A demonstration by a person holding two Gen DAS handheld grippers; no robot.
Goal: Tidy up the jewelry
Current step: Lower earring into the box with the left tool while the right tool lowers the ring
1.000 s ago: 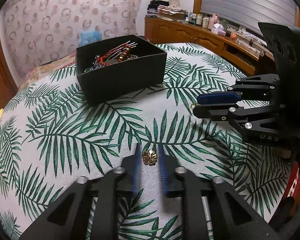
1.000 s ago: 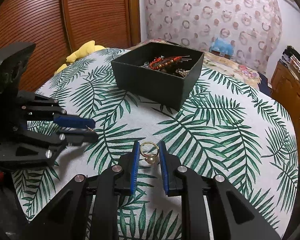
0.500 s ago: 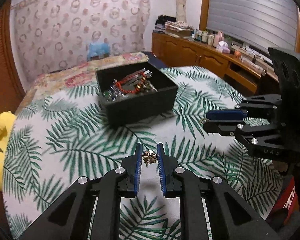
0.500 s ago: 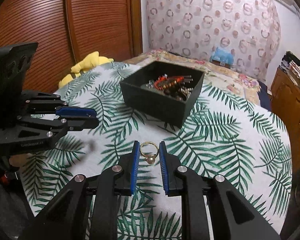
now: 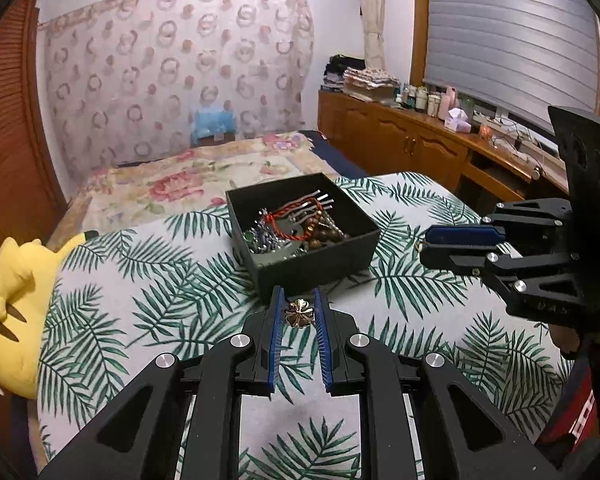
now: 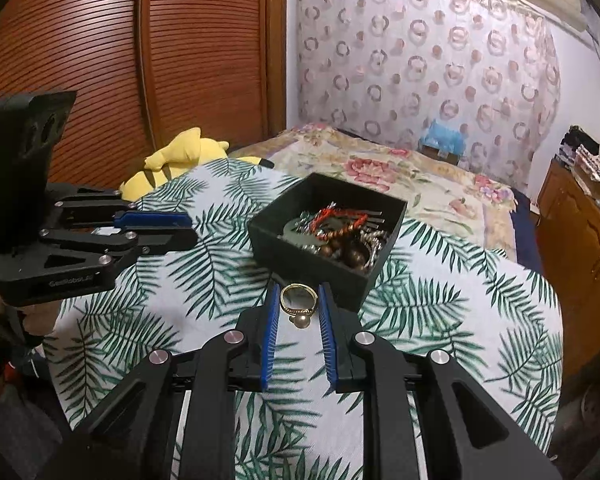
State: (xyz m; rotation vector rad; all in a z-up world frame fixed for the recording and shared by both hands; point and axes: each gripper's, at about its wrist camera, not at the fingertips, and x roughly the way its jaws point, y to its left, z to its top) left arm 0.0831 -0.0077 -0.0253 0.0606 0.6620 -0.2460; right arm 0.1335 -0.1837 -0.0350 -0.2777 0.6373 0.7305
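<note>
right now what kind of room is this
Most likely a bedroom at home: a bed with a floral cover, a yellow plush toy, and a wooden dresser crowded with bottles under the shuttered window.

Gold flower brooch (image 5: pixel 299 313) pinched in my left fingertips; gold pearl ring (image 6: pixel 298 304) upright in my right. Black box (image 5: pixel 300 236) ahead, heaped with jewelry.

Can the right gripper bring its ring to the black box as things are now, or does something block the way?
Probably yes. The right gripper holds the gold ring just short of the black box, whose top is open. The left gripper is off to the side, not between them.
</note>
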